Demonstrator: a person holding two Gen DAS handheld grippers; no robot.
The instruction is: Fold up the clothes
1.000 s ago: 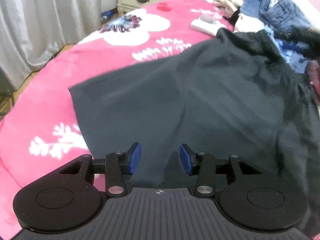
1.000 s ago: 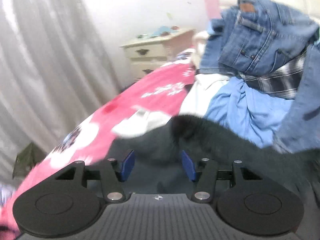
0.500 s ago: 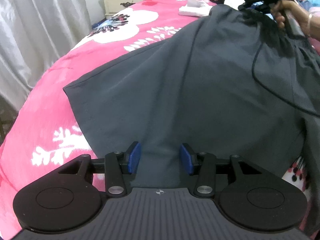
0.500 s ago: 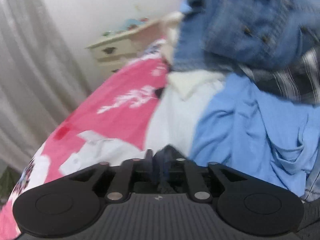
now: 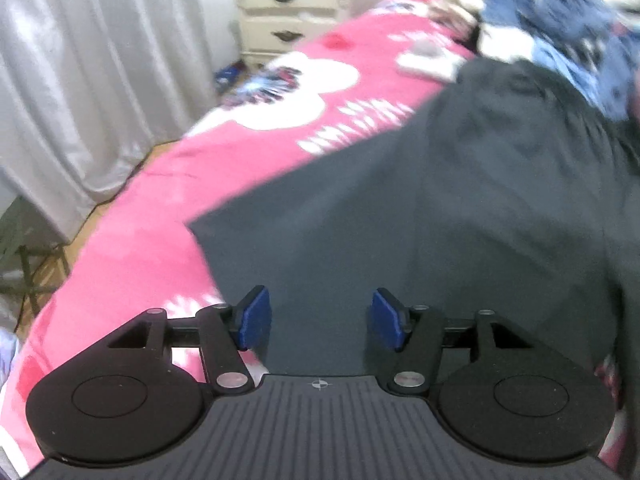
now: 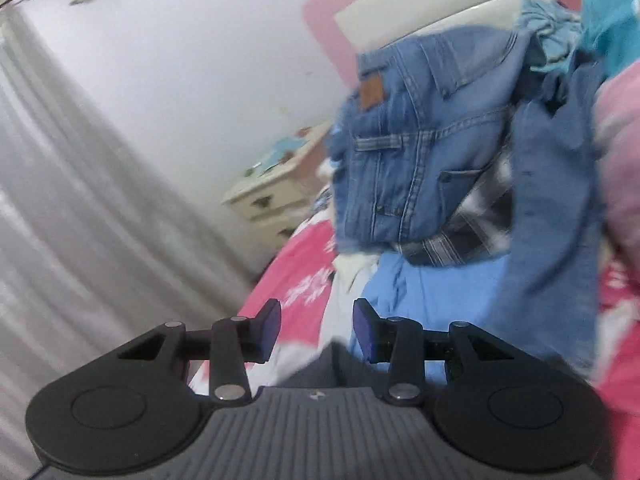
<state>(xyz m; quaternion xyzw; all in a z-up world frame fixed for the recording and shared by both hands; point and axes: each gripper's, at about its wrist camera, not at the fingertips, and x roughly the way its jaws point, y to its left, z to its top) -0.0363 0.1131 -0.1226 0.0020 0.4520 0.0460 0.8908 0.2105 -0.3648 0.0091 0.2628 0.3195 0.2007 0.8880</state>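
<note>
Left gripper point(image 5: 318, 322): blue pads spread wide, nothing between them, same as 0.5 s ago. It hangs over the near hem of the dark grey garment point(image 5: 460, 208). The view has swung: the garment's left corner, at 9 o'clock before, now sits nearer centre. The cream nightstand point(image 5: 296, 12) shows in full at 12 o'clock, grey curtain point(image 5: 88, 80) at 10. The other hand and cable seen over the garment 0.5 s ago are out of this view.

Right gripper point(image 6: 316, 330): jaws now parted and empty; 0.5 s ago they were pressed together on dark cloth. A peak of that dark cloth pokes up just below the gap at 6 o'clock, and I can't tell if it touches a pad.

Garment lies spread on the pink floral bedspread point(image 5: 168, 208), its far end running to the clothes pile. Jeans point(image 6: 424, 152) at 1 o'clock, light blue shirt point(image 6: 436, 284) beneath them. Both views motion-blurred.
</note>
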